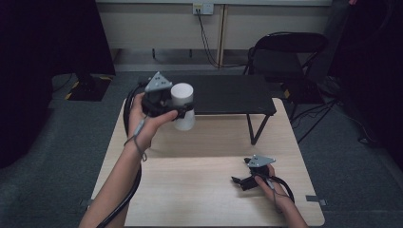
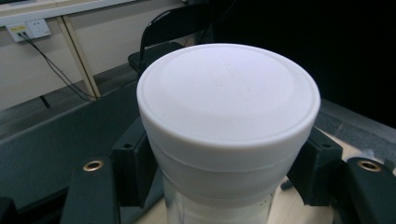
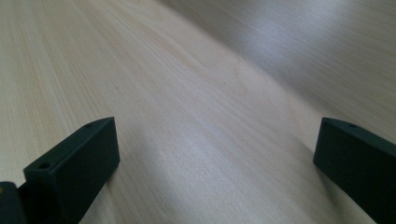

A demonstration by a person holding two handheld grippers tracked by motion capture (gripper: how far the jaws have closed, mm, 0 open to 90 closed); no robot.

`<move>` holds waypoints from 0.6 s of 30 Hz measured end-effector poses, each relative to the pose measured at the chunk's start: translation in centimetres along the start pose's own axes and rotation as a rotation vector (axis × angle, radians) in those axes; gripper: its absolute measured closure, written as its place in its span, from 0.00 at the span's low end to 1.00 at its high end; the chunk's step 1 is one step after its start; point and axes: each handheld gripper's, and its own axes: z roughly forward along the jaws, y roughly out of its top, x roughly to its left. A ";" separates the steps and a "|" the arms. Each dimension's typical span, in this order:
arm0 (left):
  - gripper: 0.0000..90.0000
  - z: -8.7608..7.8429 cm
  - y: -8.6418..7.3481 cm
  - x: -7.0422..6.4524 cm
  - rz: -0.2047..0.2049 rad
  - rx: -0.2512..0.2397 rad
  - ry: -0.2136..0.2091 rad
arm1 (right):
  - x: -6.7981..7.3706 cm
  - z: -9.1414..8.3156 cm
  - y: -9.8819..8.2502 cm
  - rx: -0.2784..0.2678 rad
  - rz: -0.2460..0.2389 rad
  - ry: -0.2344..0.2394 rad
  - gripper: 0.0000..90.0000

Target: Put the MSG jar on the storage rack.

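Table (image 1: 209,190): light wood top, grain visible in the right gripper view; a seam runs across it about midway between the near and far edges.
Left gripper (image 1: 183,110): raised above the far left part of the table, jaws clamped on the sides of a white container just below its lid.
Container (image 1: 183,106): white round lid (image 2: 229,93) over a paler, translucent body; upright, lifted clear of the table; contents cannot be told.
Writing on container: none readable on the lid or the visible wall.
Right gripper (image 1: 240,180): low over the near right part of the table, jaws well apart, with bare wood between them.
Left hand (image 1: 145,121): wrapped around the left gripper's body.
Right hand (image 1: 271,183): on the right gripper, near the right edge.
Black shelf (image 1: 228,95): low stand at the far edge of the table, its top bare.
Chair (image 1: 285,52): black, folding type, beyond the far right corner.
Wall socket (image 1: 203,8): white, with a black cable plugged in.
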 end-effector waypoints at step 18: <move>0.38 9.3 4.6 0.7 -0.049 0.096 0.176 | 0.0 0.0 0.0 0.001 -0.001 0.002 0.00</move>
